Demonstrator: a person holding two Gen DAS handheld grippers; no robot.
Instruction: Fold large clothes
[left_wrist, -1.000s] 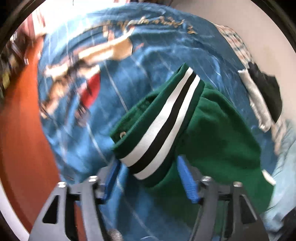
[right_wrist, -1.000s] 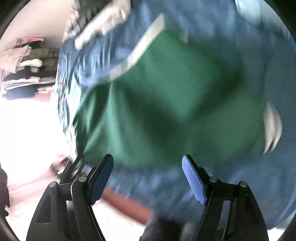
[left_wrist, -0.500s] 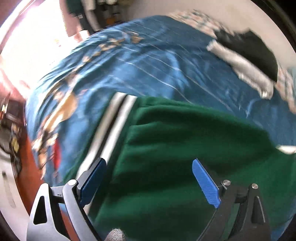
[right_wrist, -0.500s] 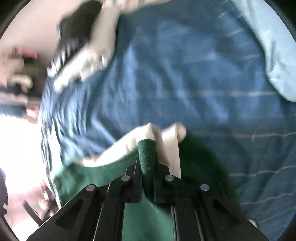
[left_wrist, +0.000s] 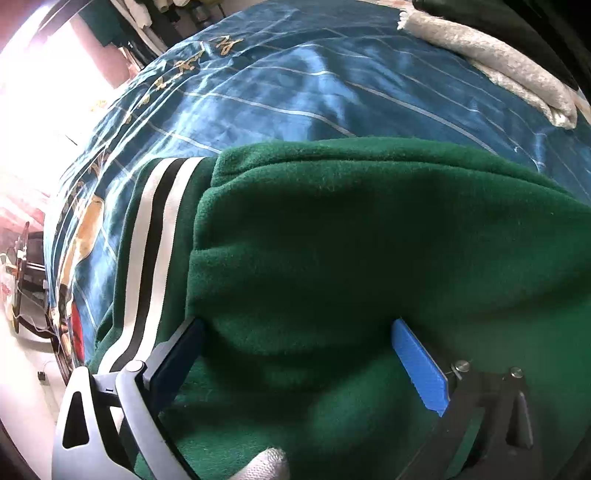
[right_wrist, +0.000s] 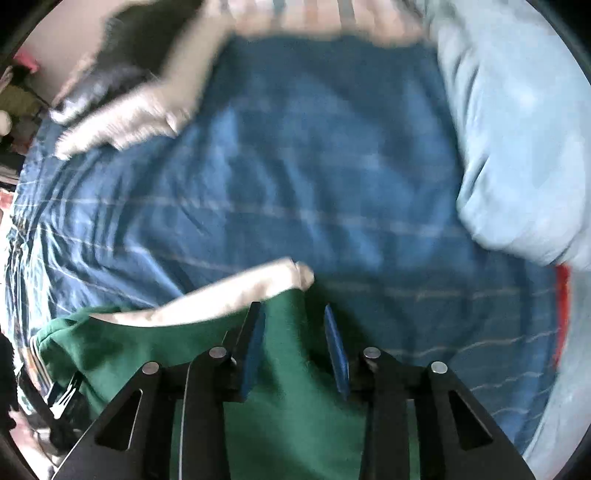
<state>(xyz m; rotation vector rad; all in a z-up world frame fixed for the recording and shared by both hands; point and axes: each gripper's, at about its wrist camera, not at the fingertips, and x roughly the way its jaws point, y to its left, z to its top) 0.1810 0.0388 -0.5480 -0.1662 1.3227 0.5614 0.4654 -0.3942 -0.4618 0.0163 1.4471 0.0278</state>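
Note:
A green fleece jacket (left_wrist: 351, 240) with a white and black striped band (left_wrist: 151, 251) lies folded on a blue bed cover (left_wrist: 295, 81). My left gripper (left_wrist: 295, 354) is open, its blue pads either side of a fold of green fabric. In the right wrist view the jacket (right_wrist: 288, 424) shows a cream lining edge (right_wrist: 240, 291). My right gripper (right_wrist: 293, 343) is partly open, with green fabric loose between its pads.
A grey and black garment (left_wrist: 498, 62) lies at the far right of the bed; it also shows blurred in the right wrist view (right_wrist: 129, 92). A light blue garment (right_wrist: 517, 147) lies at the right. The bed's edge and the floor (left_wrist: 26, 369) are at the left.
My right gripper was shut on the green jacket's edge and has now opened partway. My left gripper has moved lower onto the jacket, staying open.

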